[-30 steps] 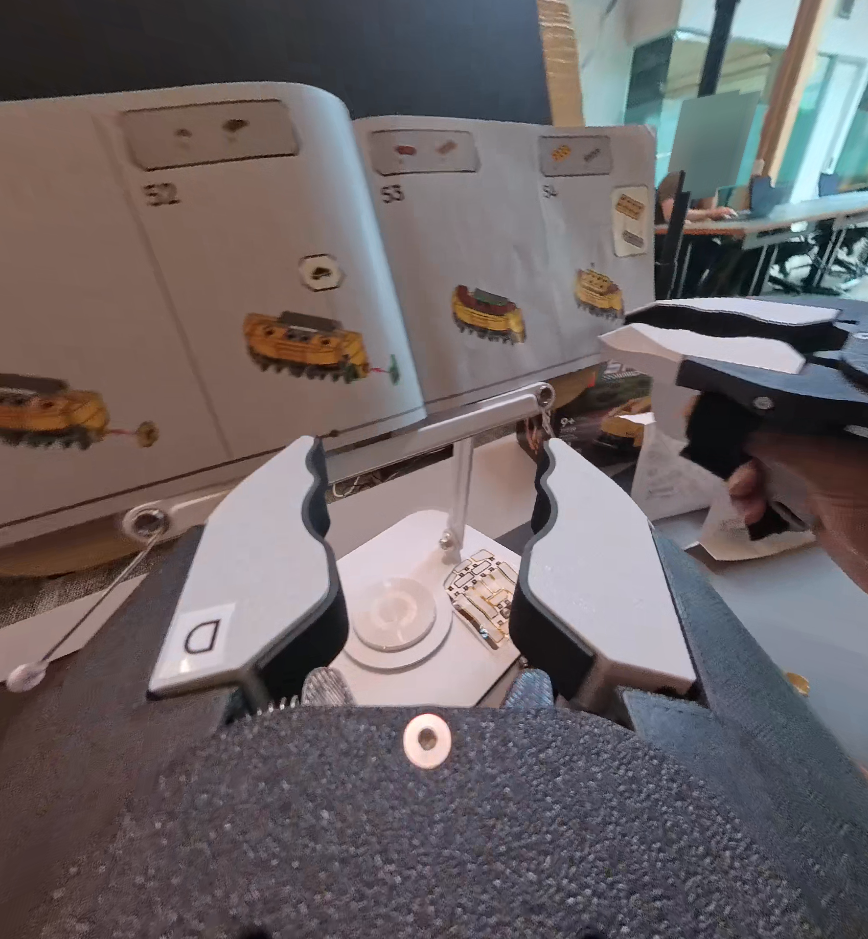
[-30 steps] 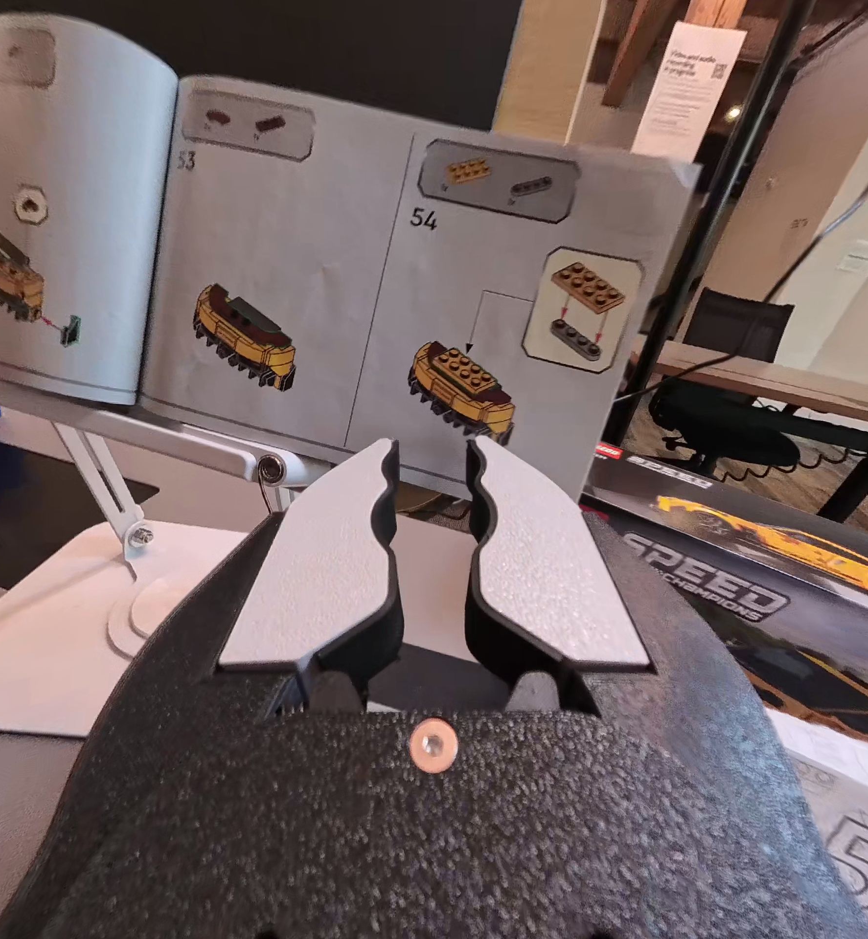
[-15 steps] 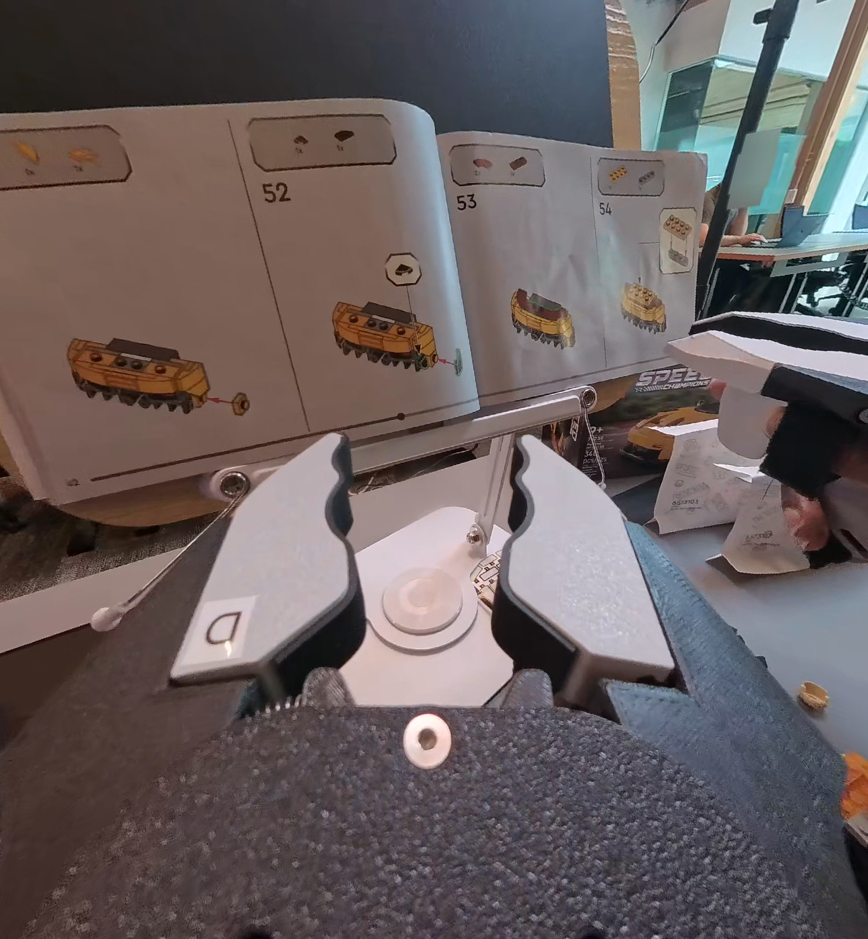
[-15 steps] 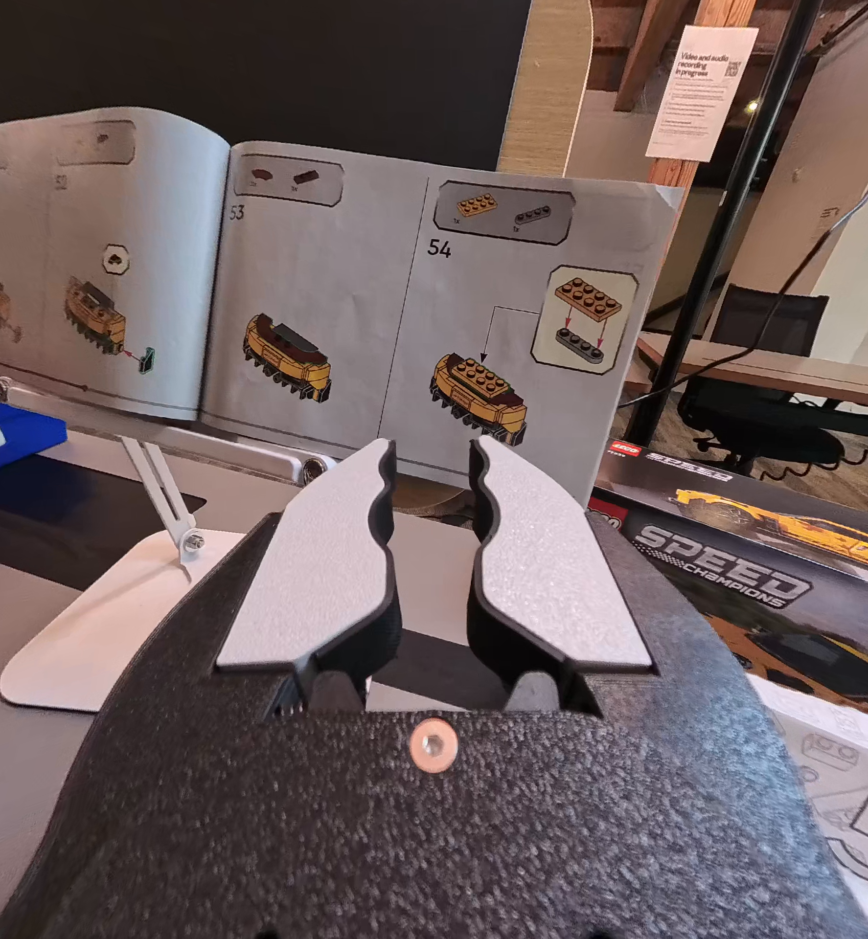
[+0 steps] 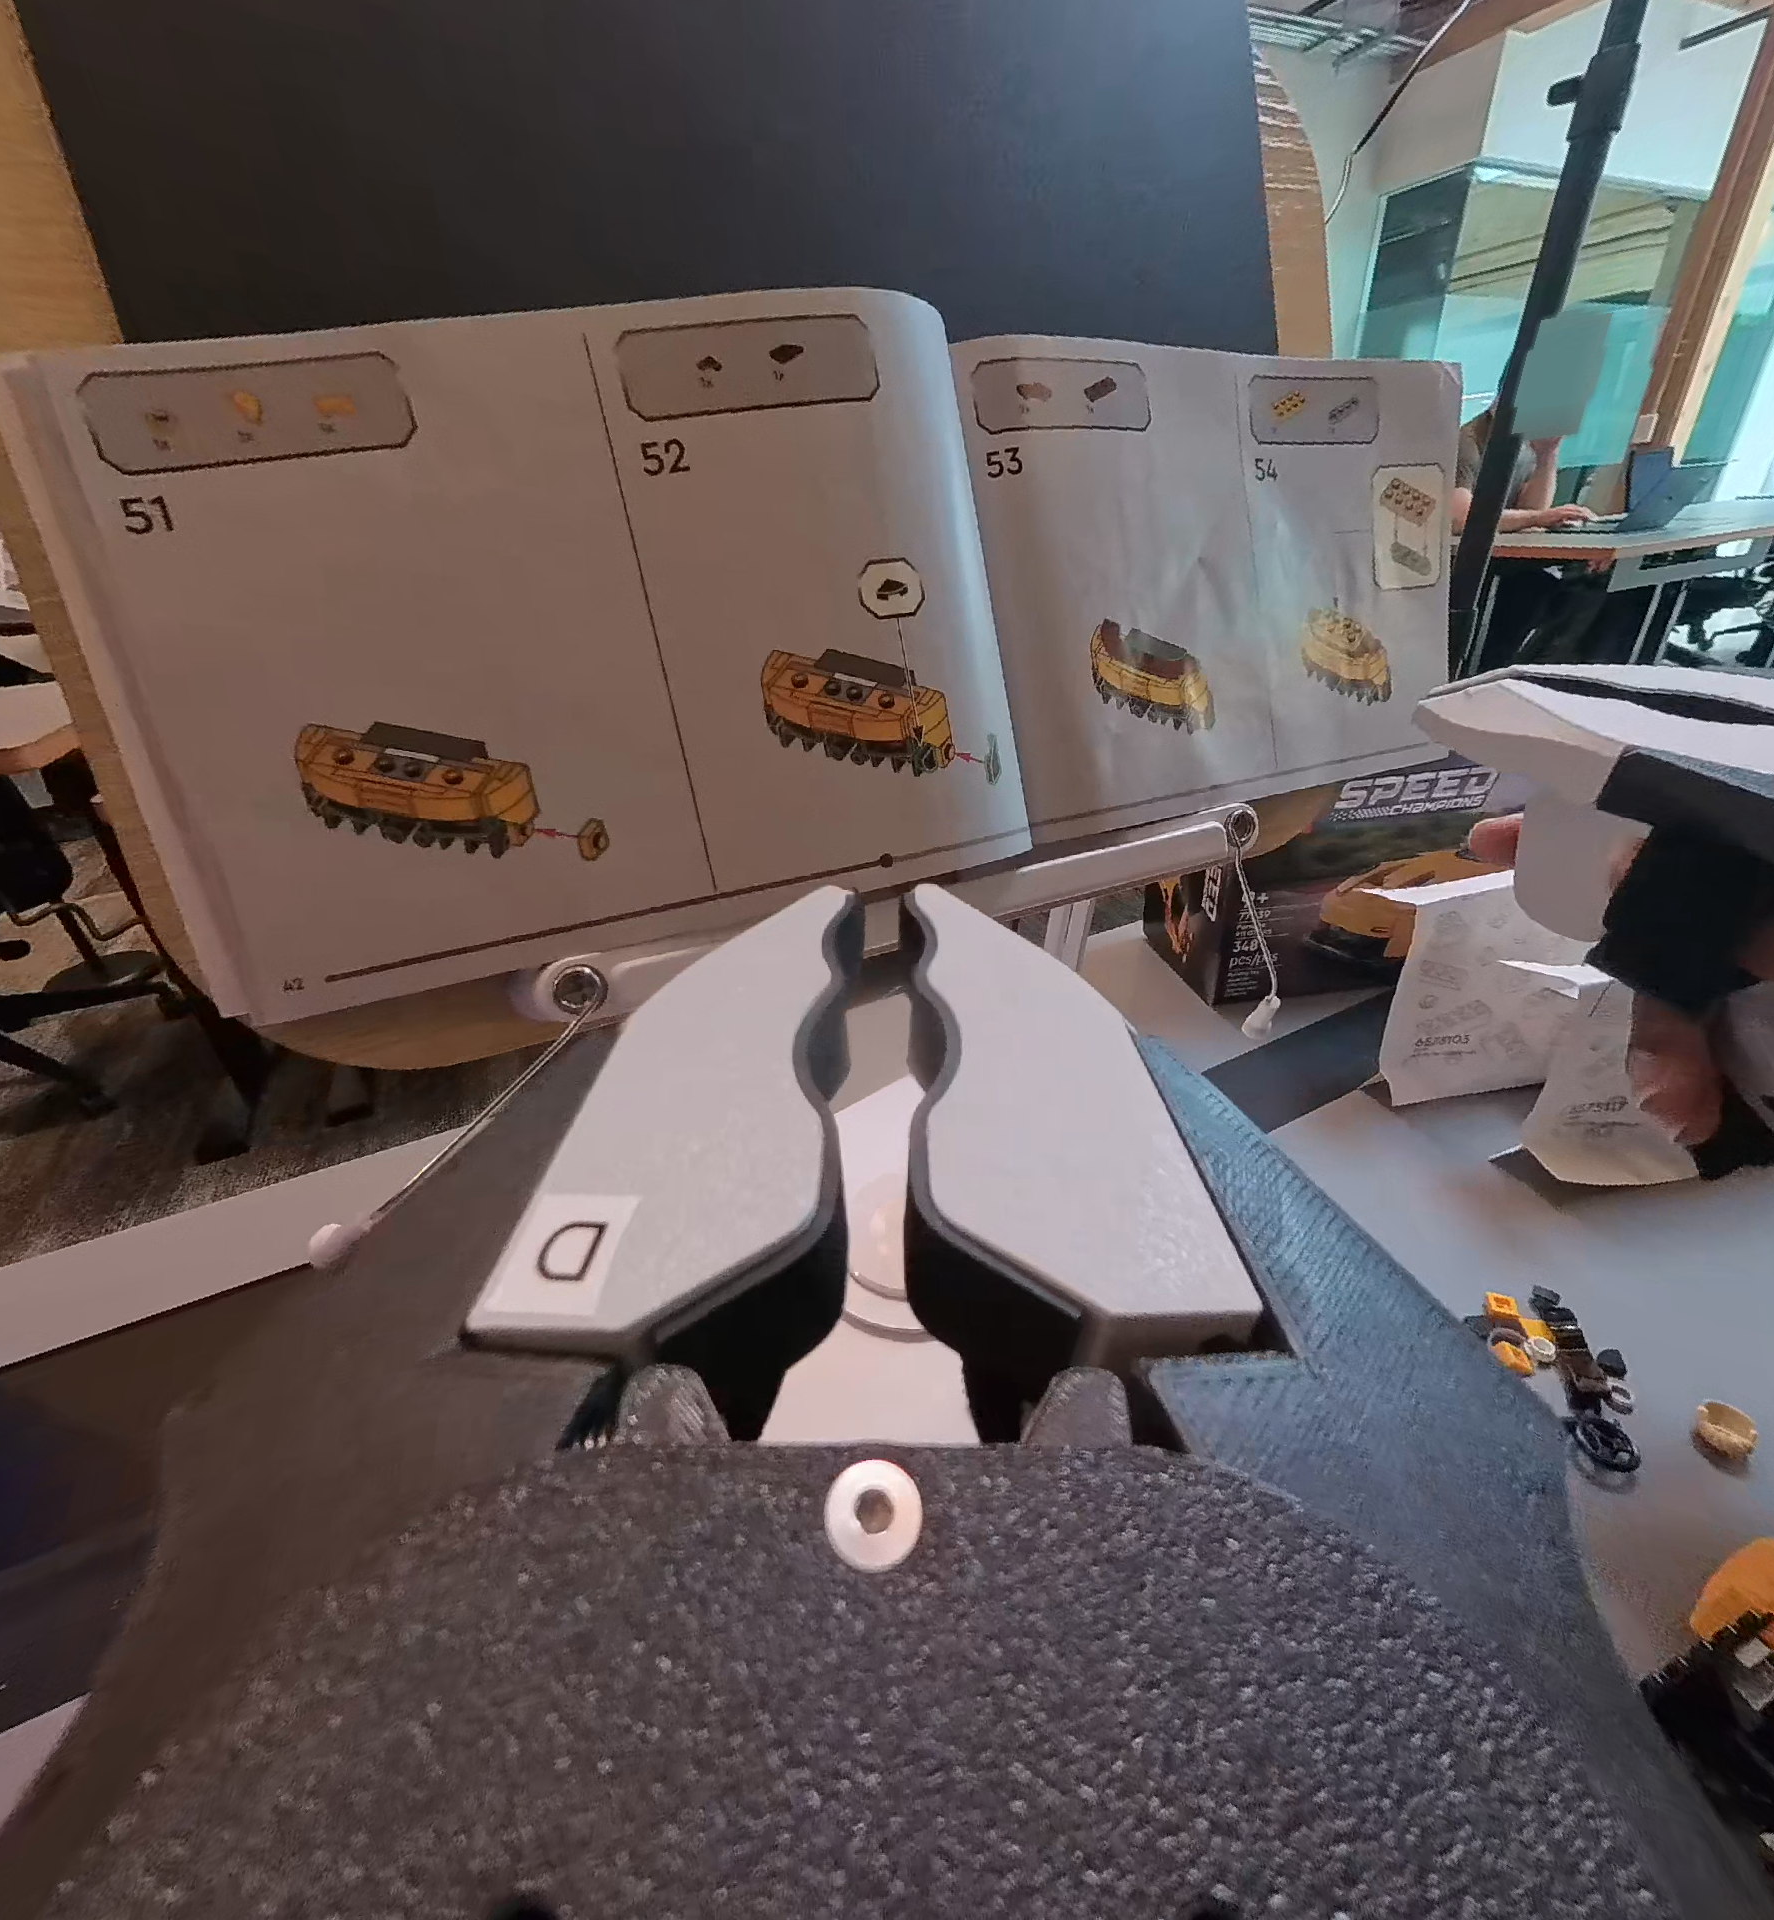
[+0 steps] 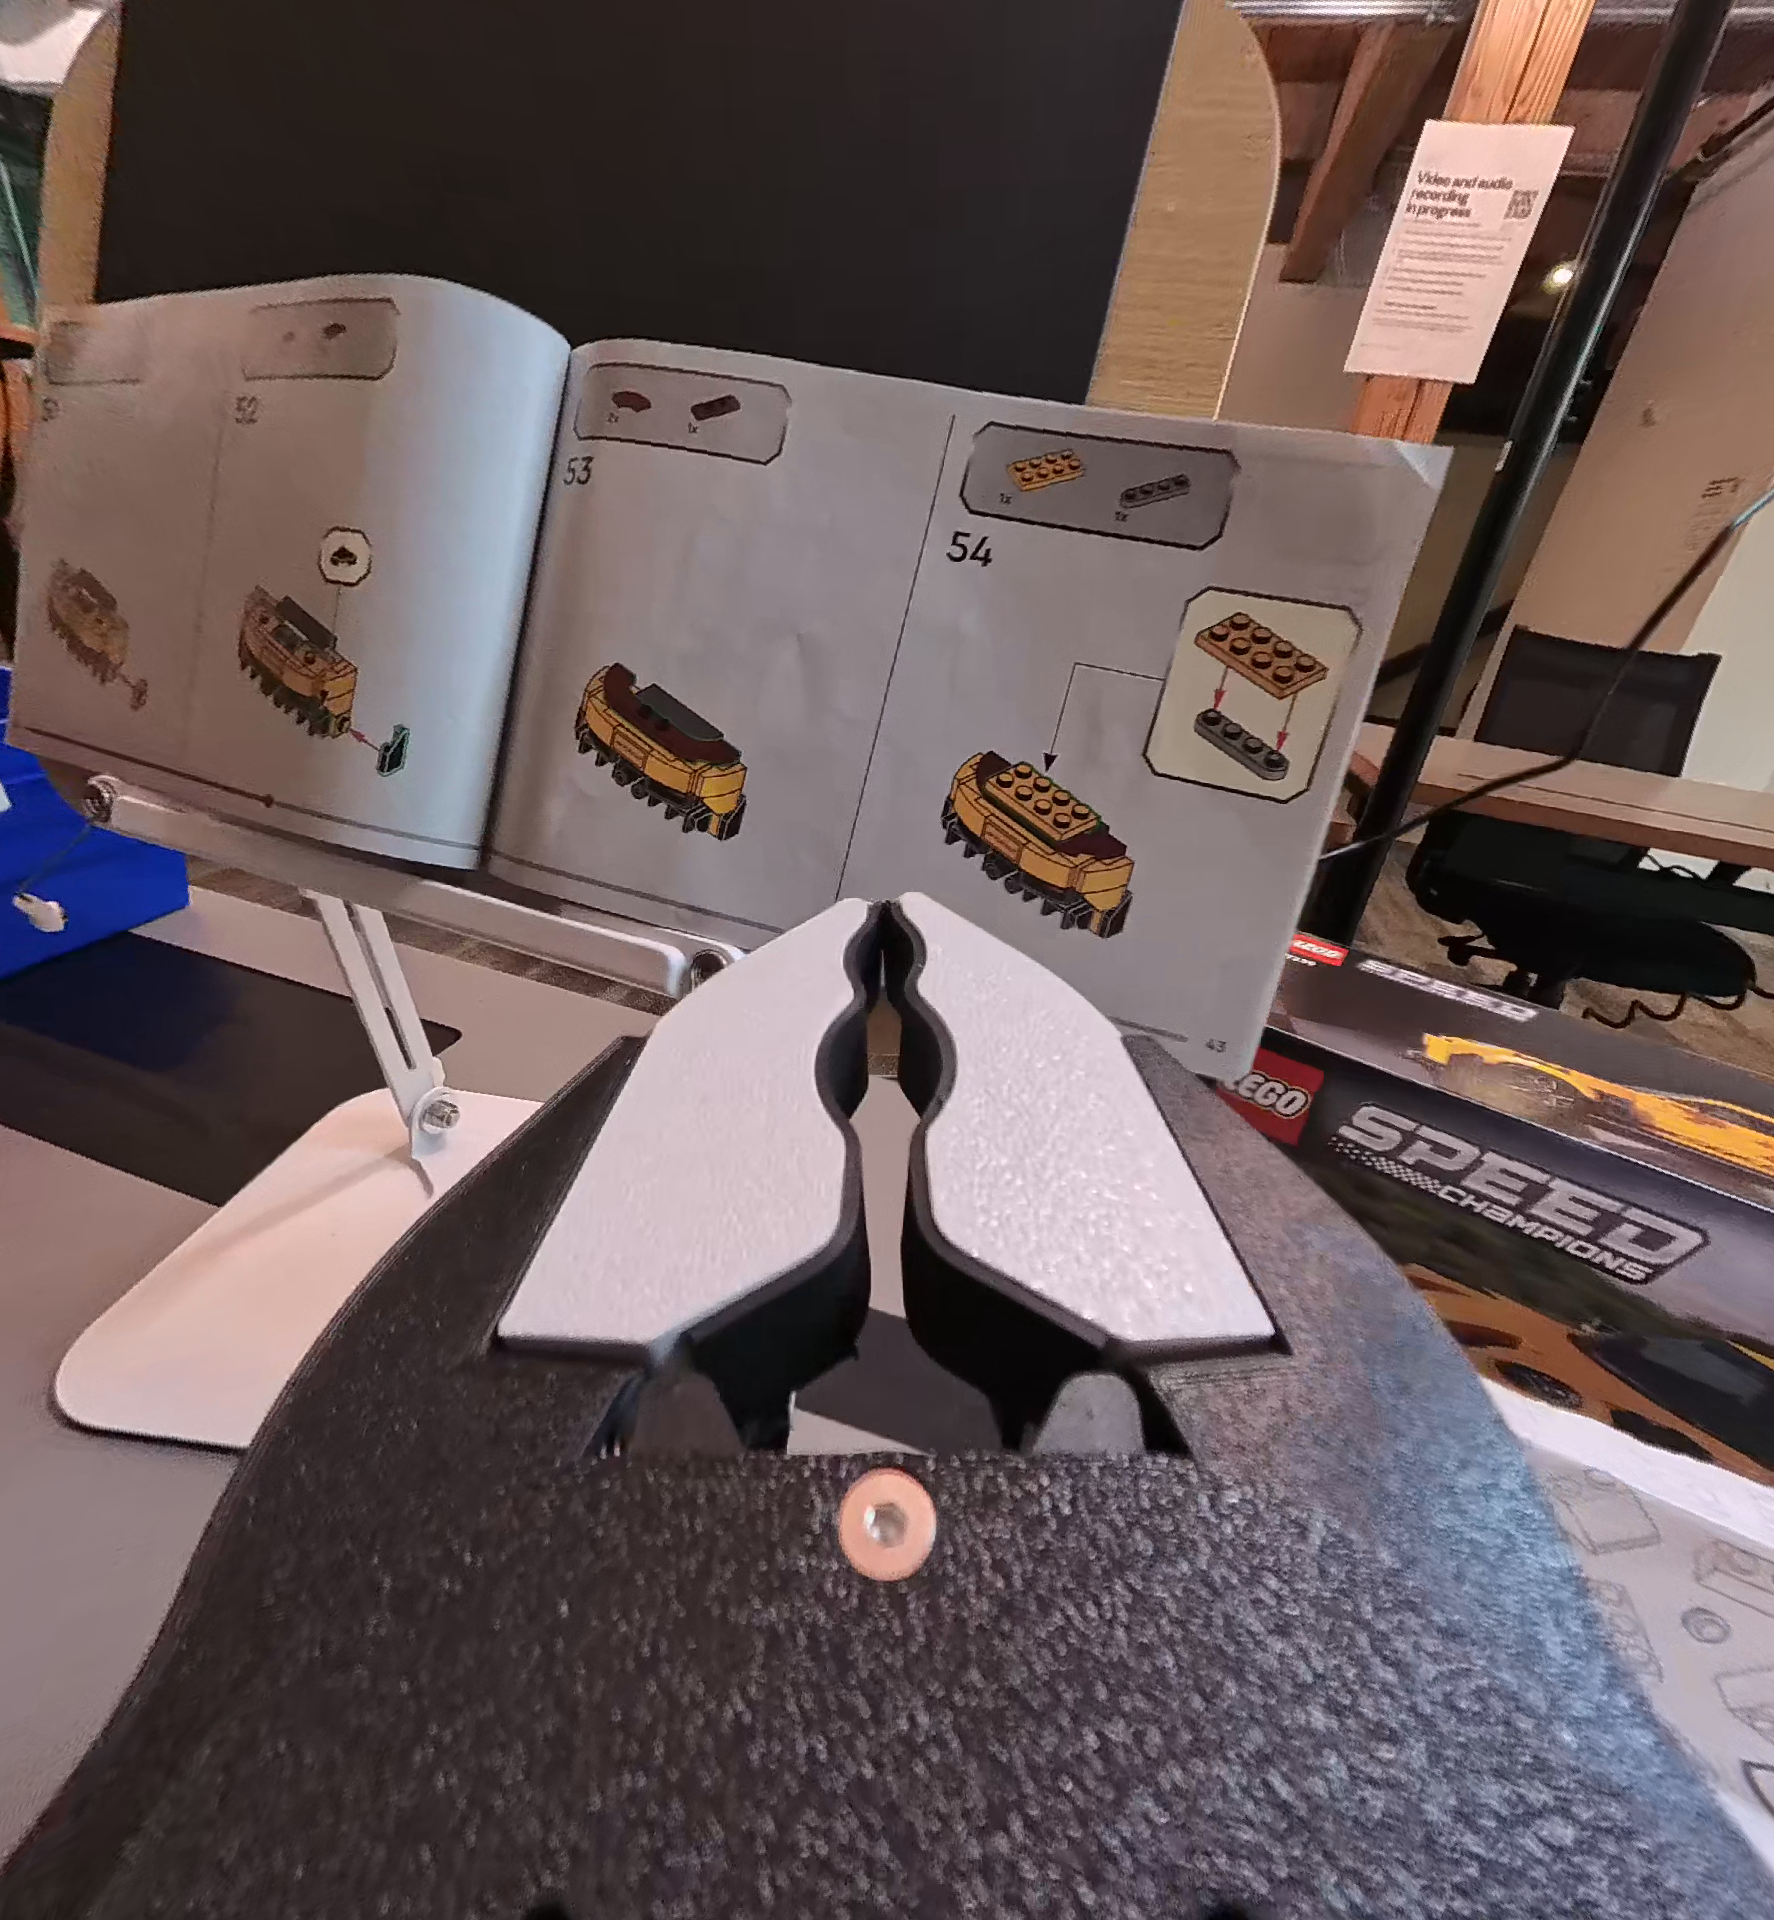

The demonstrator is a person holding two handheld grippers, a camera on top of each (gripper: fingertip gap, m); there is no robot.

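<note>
Standing on the grey counter (image 5: 1485, 1268), a white stand (image 6: 270, 1299) props an open instruction booklet (image 5: 509, 644); office desks sit behind. Left gripper (image 5: 883, 914) fingers nearly closed, holding nothing; right gripper (image 6: 881, 914) fingers closed on nothing.

Grey fingers (image 5: 717, 1122), black textured bodies, perhaps a sticker-marked left claw (image 5: 881, 920).

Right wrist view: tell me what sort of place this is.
Probably a shared office workspace used for brick-model building. An open instruction booklet rests on a white stand on a grey table, the set's box lies beside it, and desks with office chairs stand behind.
</note>
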